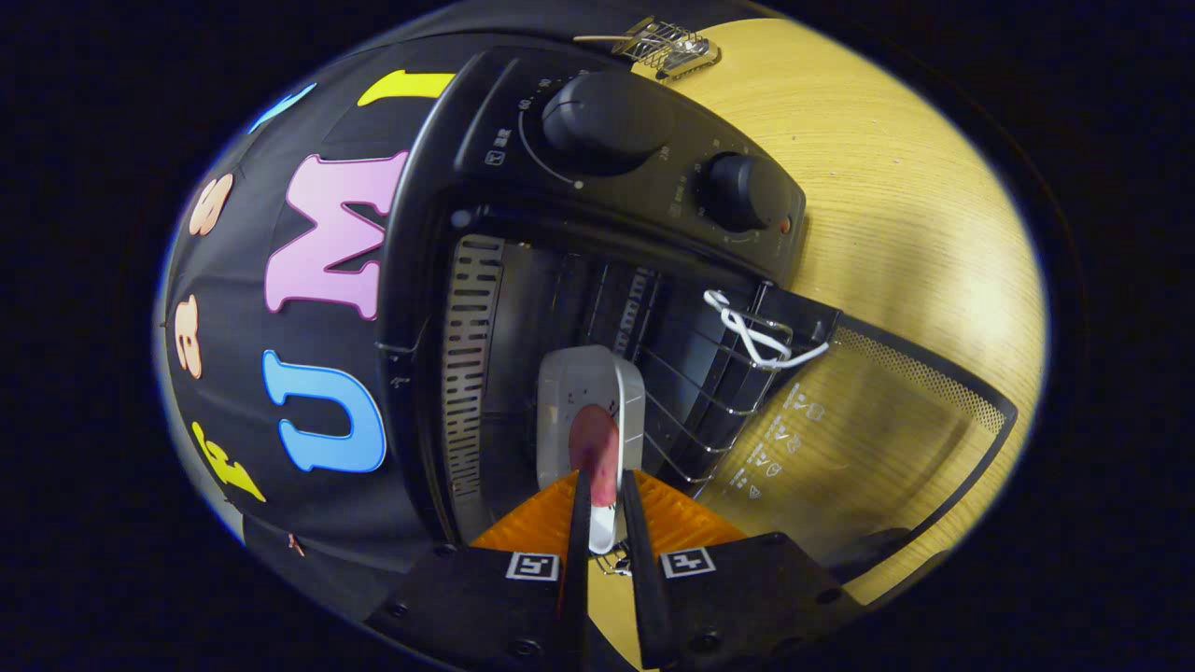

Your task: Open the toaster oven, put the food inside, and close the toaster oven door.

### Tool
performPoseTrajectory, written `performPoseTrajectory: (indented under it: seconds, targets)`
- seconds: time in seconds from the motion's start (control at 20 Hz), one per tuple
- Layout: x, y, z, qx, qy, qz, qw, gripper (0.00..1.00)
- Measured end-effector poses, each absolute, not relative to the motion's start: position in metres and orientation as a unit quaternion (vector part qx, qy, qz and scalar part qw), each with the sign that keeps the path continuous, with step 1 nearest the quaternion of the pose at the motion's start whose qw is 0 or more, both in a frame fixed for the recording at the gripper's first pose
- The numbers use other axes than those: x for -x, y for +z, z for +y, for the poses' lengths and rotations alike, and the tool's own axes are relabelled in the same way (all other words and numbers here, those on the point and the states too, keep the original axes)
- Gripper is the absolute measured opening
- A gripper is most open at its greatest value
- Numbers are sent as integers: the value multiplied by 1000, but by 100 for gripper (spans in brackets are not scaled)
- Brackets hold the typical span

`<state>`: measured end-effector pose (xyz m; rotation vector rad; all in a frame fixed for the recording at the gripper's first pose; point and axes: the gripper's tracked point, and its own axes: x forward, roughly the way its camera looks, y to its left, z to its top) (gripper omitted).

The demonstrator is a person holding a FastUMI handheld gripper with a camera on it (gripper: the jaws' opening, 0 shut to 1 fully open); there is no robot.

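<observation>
The oven (597, 233) stands open on the table (896, 205), its door (840, 439) dropped flat to clear the way in. The gripper (602, 509) is clenched on the plate (588, 411) of food (596, 448), held at the oven's mouth by the rack (700, 401), apparently for loading.

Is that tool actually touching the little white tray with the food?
Touching. In the gripper view the tool has both fingers pressed against the white tray's near edge, holding it before the open toaster oven.

- The toaster oven (597, 215) has numbers ringed round its two knobs (607, 117), too small to read.
- Its open glass door (840, 439) bears small white symbols, unreadable.
- The gripper (602, 509) carries two square black-and-white marker tags.
</observation>
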<state>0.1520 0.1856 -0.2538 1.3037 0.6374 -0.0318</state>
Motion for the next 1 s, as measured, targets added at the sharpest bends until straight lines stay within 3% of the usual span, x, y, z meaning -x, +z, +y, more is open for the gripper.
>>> performPoseTrajectory:
  seconds: [0.1, 0.2, 0.3, 1.0]
  targets:
    - [-138, -250, 190, -580, 4, 300, 757, 38]
    - [-121, -243, 196, -568, 29, 311, 761, 71]
    - [-106, -238, 197, -552, 46, 320, 768, 97]
    - [-6, -229, 201, -329, 157, 351, 863, 98]
